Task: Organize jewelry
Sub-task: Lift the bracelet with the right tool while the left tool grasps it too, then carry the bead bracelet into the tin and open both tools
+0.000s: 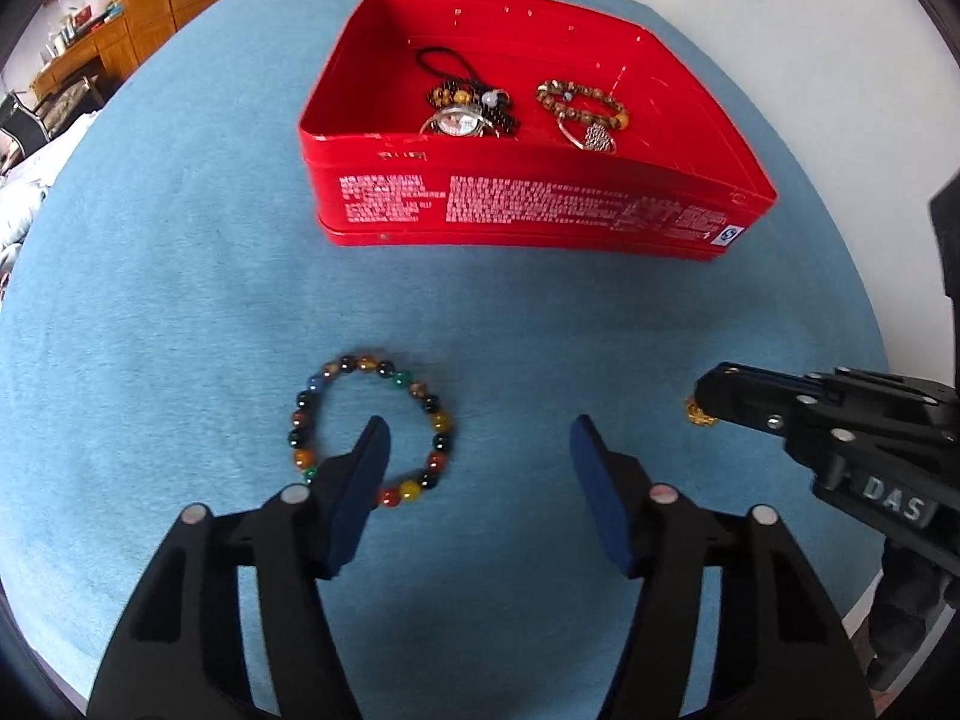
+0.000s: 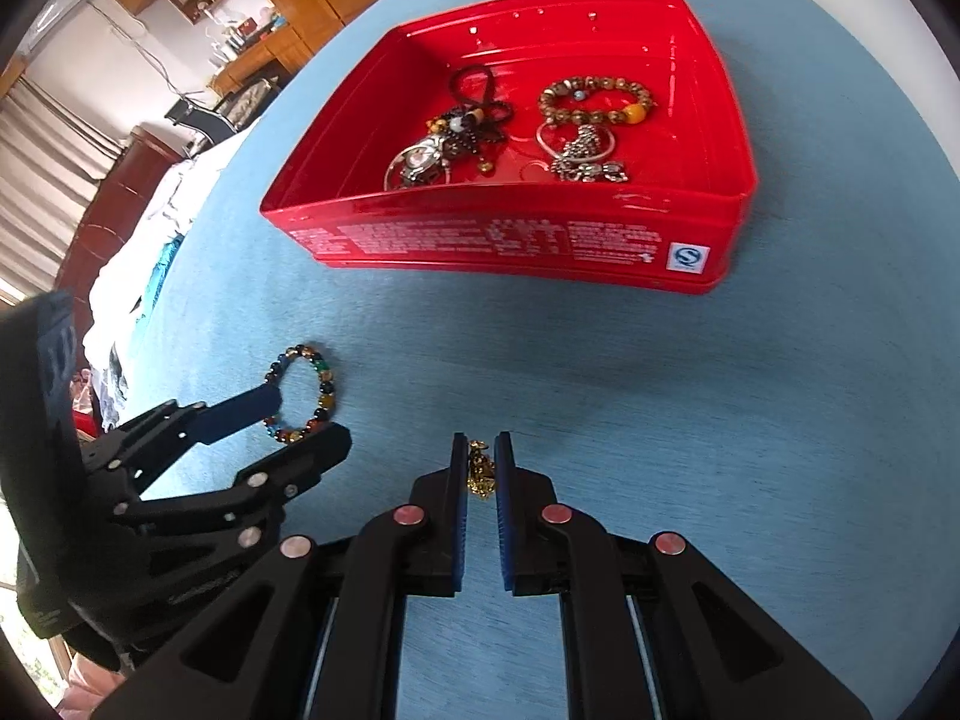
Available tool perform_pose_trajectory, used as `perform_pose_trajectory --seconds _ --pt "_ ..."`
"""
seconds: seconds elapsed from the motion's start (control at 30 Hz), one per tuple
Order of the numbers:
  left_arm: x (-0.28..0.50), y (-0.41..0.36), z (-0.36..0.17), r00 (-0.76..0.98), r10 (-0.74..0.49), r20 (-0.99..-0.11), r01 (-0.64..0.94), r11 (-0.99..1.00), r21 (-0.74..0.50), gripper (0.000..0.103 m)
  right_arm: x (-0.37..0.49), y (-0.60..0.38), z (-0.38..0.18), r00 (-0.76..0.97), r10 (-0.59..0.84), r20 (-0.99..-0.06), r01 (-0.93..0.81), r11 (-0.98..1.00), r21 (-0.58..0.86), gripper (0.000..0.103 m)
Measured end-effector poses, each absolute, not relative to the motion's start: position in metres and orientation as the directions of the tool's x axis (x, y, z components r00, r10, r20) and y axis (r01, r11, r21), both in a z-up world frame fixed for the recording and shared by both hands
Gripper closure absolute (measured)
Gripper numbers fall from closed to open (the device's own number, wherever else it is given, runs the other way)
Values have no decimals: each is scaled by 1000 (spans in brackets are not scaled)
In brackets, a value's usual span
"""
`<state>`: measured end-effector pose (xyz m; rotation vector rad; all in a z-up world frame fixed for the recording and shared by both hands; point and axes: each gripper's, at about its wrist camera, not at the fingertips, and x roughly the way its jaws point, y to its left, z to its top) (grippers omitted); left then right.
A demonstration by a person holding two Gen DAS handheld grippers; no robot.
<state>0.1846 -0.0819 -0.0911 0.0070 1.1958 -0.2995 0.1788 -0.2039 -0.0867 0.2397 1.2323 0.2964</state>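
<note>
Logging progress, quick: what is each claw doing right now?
Left claw: open, straddling the bead bracelet, not pinching it.
Right claw: shut on the gold trinket.

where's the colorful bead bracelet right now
The colorful bead bracelet lies on the blue cloth in front of the red tin, one left gripper finger inside its loop.

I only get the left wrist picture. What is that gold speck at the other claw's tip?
Observer: A small pendant. The right gripper is shut on it, one pad on each side.
Operator: And the red box: is anything hidden behind its near wall?
Observer: Yes. More silver chain links lie just inside the near wall of the box, to the right of the watch.
</note>
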Motion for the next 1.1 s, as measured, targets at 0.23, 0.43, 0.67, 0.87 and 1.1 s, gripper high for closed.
perform_pose_trajectory --seconds 0.23,0.43,0.67,0.87,1.1 --pt "193 -80 -104 290 -223 -931 220 962 -162 57 181 -211 -91 298 356 -886 -88 934 346 95" --pt "200 -79 -106 282 -209 -937 222 964 -148 89 183 -214 -96 292 364 -885 -84 931 356 95" --pt "196 -72 -104 294 -194 -936 211 968 -134 97 180 -211 -93 297 364 -883 -90 931 354 95" --pt "185 -65 -94 322 -190 -927 201 971 -129 97 176 -206 -85 307 353 -884 -98 935 340 95" --pt "167 -51 -63 404 -205 -891 197 971 -134 97 169 -204 -69 340 342 -876 -102 939 328 95"
